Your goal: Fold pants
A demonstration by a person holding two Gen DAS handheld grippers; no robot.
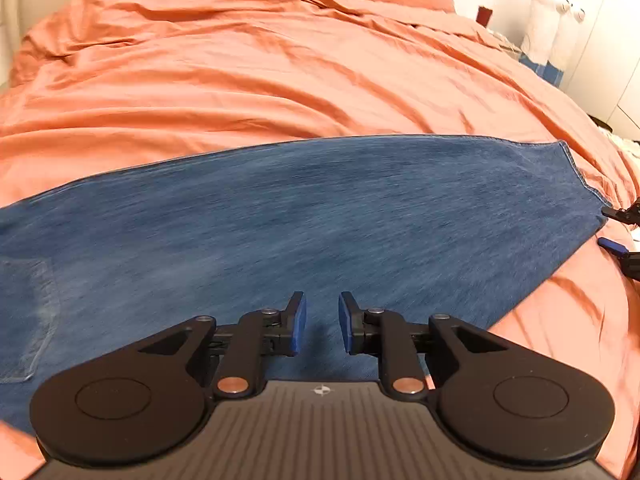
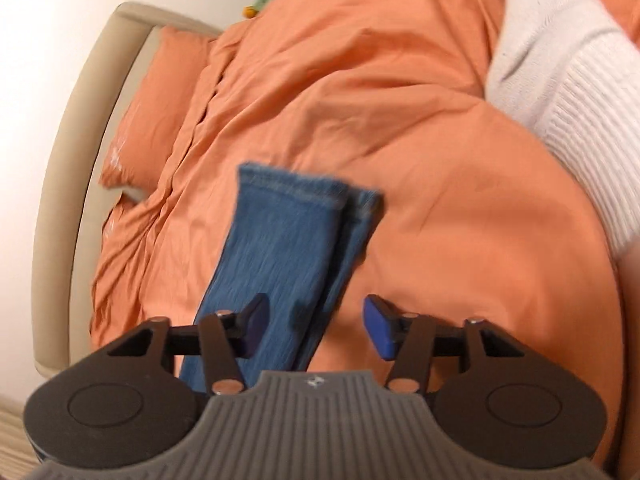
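Soft, even indoor light, warm on the duvet (image 1: pixel 240 60). Motion blur streaks the jeans (image 1: pixel 320 220) in both views; fisheye bends every edge.

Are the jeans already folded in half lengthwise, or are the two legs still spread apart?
Folded lengthwise: the jeans lie on the orange duvet with one leg stacked on the other, both hems together.

a rumpled orange duvet (image 1: pixel 248 68) covers the bed, with a matching orange pillow (image 2: pixel 156 108) at the head end against a beige padded bed frame (image 2: pixel 68 168). a white ribbed knit garment (image 2: pixel 576 92) lies along one edge of the duvet. past the far corner stand white plush toys (image 1: pixel 550 20) and a small dark red object (image 1: pixel 483 16) by the white wall
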